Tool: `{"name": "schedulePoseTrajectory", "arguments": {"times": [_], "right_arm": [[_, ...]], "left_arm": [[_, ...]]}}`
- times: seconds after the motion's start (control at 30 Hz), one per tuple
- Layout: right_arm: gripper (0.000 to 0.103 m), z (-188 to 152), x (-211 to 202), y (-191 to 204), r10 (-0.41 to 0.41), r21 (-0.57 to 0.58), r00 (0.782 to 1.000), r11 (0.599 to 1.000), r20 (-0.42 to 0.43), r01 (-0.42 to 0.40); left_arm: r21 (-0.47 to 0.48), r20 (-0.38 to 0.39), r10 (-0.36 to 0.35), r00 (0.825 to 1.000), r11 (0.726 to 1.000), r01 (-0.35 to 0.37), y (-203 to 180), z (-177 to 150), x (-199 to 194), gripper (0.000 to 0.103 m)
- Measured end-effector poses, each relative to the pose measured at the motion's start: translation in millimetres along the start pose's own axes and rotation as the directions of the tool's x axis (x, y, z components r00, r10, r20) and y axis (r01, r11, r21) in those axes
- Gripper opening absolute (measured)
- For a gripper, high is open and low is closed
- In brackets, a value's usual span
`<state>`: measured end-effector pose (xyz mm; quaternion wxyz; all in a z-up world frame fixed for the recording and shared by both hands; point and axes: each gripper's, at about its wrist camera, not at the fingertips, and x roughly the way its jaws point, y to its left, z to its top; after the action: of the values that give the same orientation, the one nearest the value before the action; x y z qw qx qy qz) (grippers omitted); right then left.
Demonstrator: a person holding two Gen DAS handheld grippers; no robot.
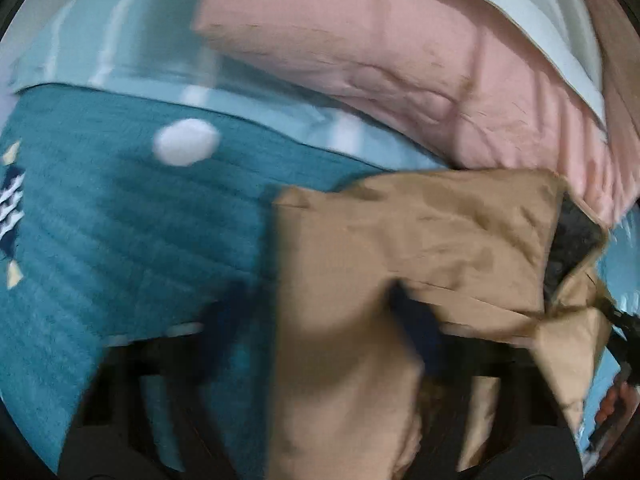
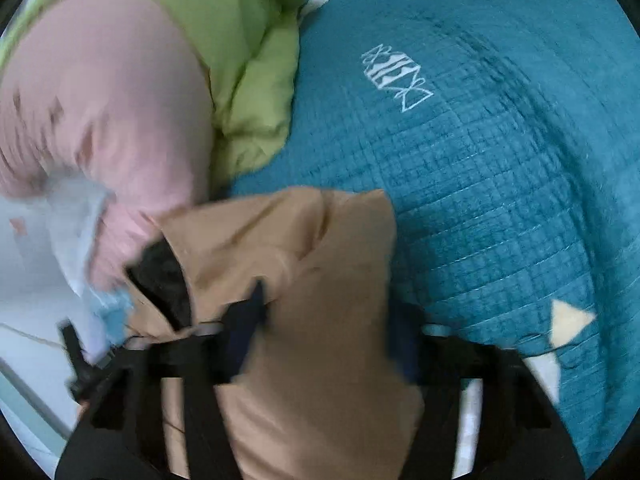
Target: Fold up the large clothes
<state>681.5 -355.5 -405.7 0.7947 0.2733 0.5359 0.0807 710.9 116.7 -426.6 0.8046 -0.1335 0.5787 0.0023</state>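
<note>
A tan padded jacket [image 1: 412,240] with a dark lining hangs over a teal quilted bedspread [image 1: 120,216]. My left gripper [image 1: 316,320] has its dark blue fingers [image 1: 416,328] on either side of a tan fold and holds it up. In the right wrist view the same jacket [image 2: 304,264] fills the lower middle. My right gripper [image 2: 328,328] is closed on another part of it, one finger [image 2: 244,328] pressed into the cloth. The other hand-held gripper [image 1: 624,336] shows at the left wrist view's right edge. Both views are motion-blurred.
A pink padded garment [image 1: 380,52] lies behind the jacket, with light blue striped bedding [image 1: 120,48] beyond. In the right wrist view a pink garment [image 2: 104,100] and a green padded one [image 2: 248,60] lie at the left on the teal bedspread [image 2: 480,160].
</note>
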Motion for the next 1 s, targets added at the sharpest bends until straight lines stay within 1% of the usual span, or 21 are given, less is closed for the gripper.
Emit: {"name": "schedulePoseTrajectory", "arguments": {"times": [0.03,0.07,0.1,0.13,0.23,0.3,0.33,0.4,0.43,0.47,0.5,0.57,0.63,0.67,0.7,0.73,0.8,0.87,0.93,0.97,1.0], "right_arm": [[0.017,-1.7,-5.1,2.0,0.029,-0.017,0.999,0.999,0.016,-0.029],[0.016,-4.1,-12.1,3.5,0.047,-0.031,0.998,0.998,0.037,-0.046],[0.014,-5.8,-16.9,4.1,0.058,-0.04,0.997,0.998,0.051,-0.056],[0.014,-8.8,-26.0,5.3,0.077,-0.054,0.994,0.996,0.074,-0.073],[0.013,-18.7,-55.8,8.9,0.127,-0.079,0.982,0.99,0.138,-0.117],[0.013,-29.1,-80.4,13.0,0.166,-0.104,0.971,0.983,0.172,-0.15],[0.013,-34.3,-91.0,16.2,0.181,-0.123,0.966,0.979,0.185,-0.16],[0.013,-47.3,-113.0,23.7,0.2,-0.169,0.96,0.971,0.198,-0.168],[0.013,-53.5,-123.3,26.3,0.205,-0.183,0.956,0.969,0.207,-0.168],[0.013,-65.1,-139.9,27.5,0.229,-0.202,0.95,0.962,0.214,-0.186],[0.013,-73.8,-151.7,29.7,0.238,-0.212,0.946,0.958,0.221,-0.192],[0.013,-95.7,-175.3,32.5,0.247,-0.243,0.942,0.951,0.227,-0.19],[0.013,-128.4,-200.8,32.3,0.258,-0.265,0.941,0.944,0.218,-0.198],[0.014,-139.2,-208.3,32.4,0.255,-0.266,0.943,0.944,0.213,-0.195],[0.014,-158.5,-219.1,29.3,0.252,-0.266,0.945,0.944,0.21,-0.193],[0.015,-170.2,-223.1,28.8,0.247,-0.271,0.947,0.944,0.205,-0.187],[0.016,-202.1,-233.1,23.5,0.212,-0.274,0.96,0.949,0.182,-0.157],[0.02,-235.1,-236.8,13.3,0.189,-0.251,0.972,0.956,0.139,-0.15],[0.029,-261.2,-238.8,7.3,0.119,-0.248,0.985,0.965,0.125,-0.086],[0.032,-273.4,-238.7,3.3,0.091,-0.238,0.989,0.969,0.116,-0.062],[0.038,-288.7,-236.4,-4.0,0.052,-0.222,0.994,0.975,0.093,-0.03]], "left_arm": [[0.006,0.003,0.003,1.0,1.0,-0.003,-4.2,0.3,-3.0,0.029],[0.041,0.017,0.017,1.0,0.999,-0.018,-10.6,0.3,-9.6,0.021],[0.065,0.031,0.013,0.999,0.998,-0.015,-14.0,-0.4,-16.1,0.016],[0.075,0.044,0.009,0.999,0.997,-0.013,-16.3,-1.1,-21.4,0.014],[0.082,0.103,-0.072,0.992,0.995,0.064,-13.8,-7.7,-52.9,0.013],[0.112,0.144,-0.144,0.979,0.985,0.129,-11.6,-20.0,-81.7,0.013],[0.134,0.158,-0.153,0.975,0.982,0.133,-12.0,-25.1,-91.9,0.013],[0.189,0.199,-0.208,0.958,0.967,0.171,-9.4,-45.9,-126.0,0.013],[0.199,0.209,-0.226,0.951,0.962,0.185,-5.4,-54.5,-136.7,0.013],[0.216,0.217,-0.248,0.944,0.955,0.201,-1.3,-68.2,-153.1,0.012],[0.231,0.225,-0.256,0.94,0.951,0.203,-1.2,-80.7,-163.7,0.012],[0.269,0.243,-0.289,0.926,0.937,0.222,5.2,-110.8,-191.5,0.012],[0.294,0.24,-0.306,0.921,0.927,0.232,11.8,-142.5,-210.4,0.012],[0.307,0.231,-0.313,0.921,0.922,0.237,11.4,-156.1,-213.2,0.013],[0.324,0.222,-0.308,0.925,0.918,0.228,13.8,-174.2,-217.5,0.013],[0.332,0.218,-0.305,0.927,0.916,0.224,18.9,-188.8,-216.9,0.013],[0.325,0.184,-0.318,0.93,0.913,0.248,29.3,-225.4,-217.2,0.013],[0.313,0.155,-0.32,0.935,0.913,0.261,37.3,-262.8,-215.2,0.015],[0.293,0.123,-0.305,0.944,0.921,0.259,47.6,-293.3,-206.8,0.019],[0.268,0.103,-0.297,0.949,0.927,0.261,54.2,-312.2,-199.3,0.02],[0.256,0.083,-0.292,0.953,0.93,0.262,58.0,-321.9,-195.0,0.025]]}}
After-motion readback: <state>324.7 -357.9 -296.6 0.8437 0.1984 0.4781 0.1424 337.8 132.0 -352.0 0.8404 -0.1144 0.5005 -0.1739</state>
